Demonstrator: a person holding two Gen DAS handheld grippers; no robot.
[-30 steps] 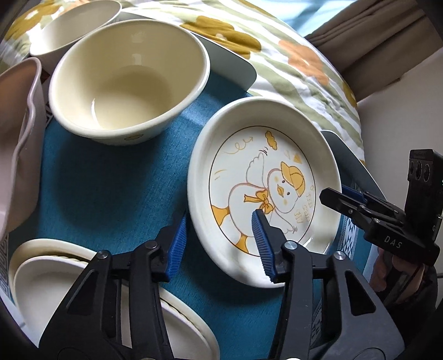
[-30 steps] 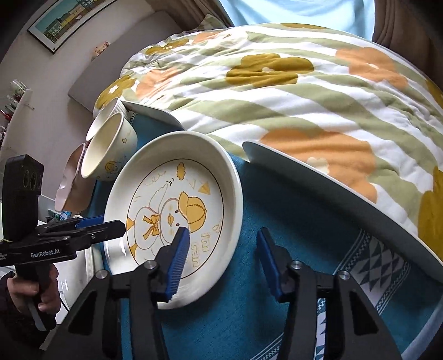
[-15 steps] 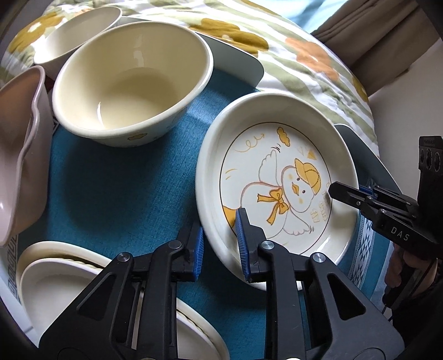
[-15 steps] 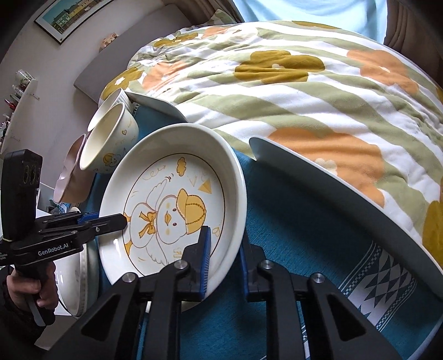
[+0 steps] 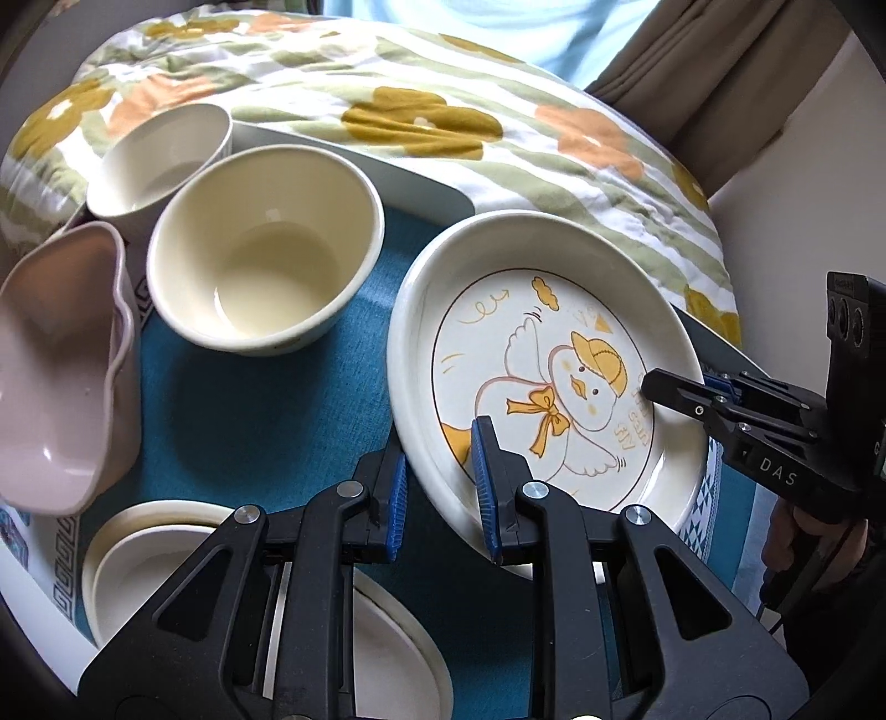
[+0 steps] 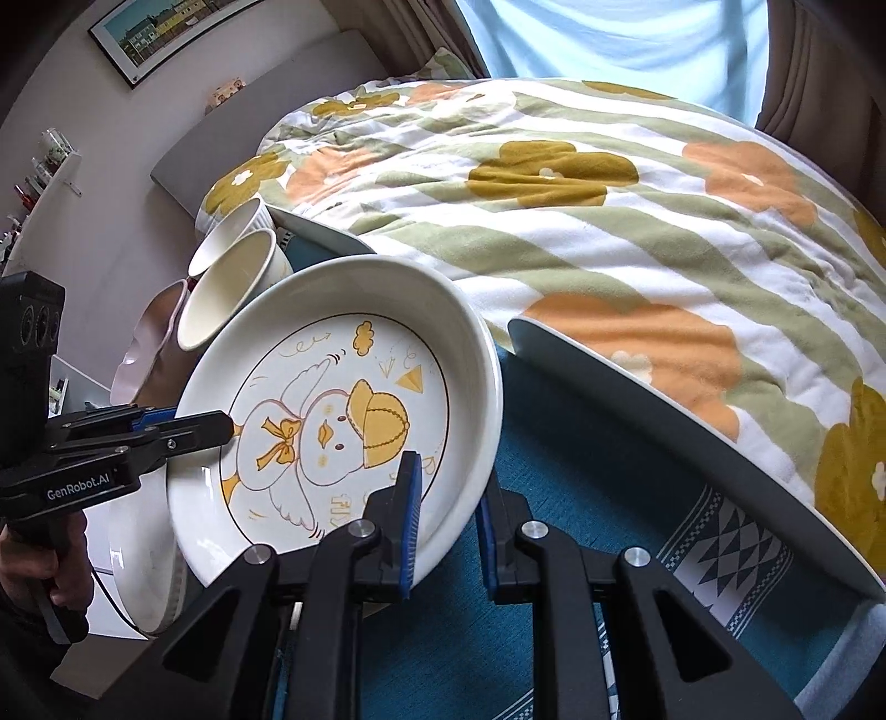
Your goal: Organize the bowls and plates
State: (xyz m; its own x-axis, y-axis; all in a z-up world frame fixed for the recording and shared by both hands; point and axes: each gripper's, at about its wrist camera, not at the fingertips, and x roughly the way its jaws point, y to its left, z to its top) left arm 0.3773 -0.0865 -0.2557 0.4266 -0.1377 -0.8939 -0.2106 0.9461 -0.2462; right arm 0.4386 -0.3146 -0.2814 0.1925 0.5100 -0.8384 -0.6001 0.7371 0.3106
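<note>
A white deep plate with a duck drawing [image 5: 554,354] [image 6: 343,421] is lifted off the blue mat. My left gripper [image 5: 440,487] is shut on its near rim. My right gripper [image 6: 448,515] is shut on the opposite rim and shows at the right of the left wrist view [image 5: 714,399]. The left gripper shows at the left of the right wrist view [image 6: 199,429]. A cream bowl [image 5: 266,249], a white ribbed bowl [image 5: 160,160] and a pink wavy bowl [image 5: 61,371] stand at the left. Stacked white plates [image 5: 166,576] lie under the left gripper.
The dishes stand on a blue patterned mat [image 5: 232,421] over a grey tray [image 6: 664,399] on a bed with a flowered blanket [image 6: 609,210]. A wall with a framed picture [image 6: 166,33] and a curtain [image 5: 720,72] lie beyond.
Both grippers went from open to shut on opposite rims of the duck plate. The plate has risen off the mat.
</note>
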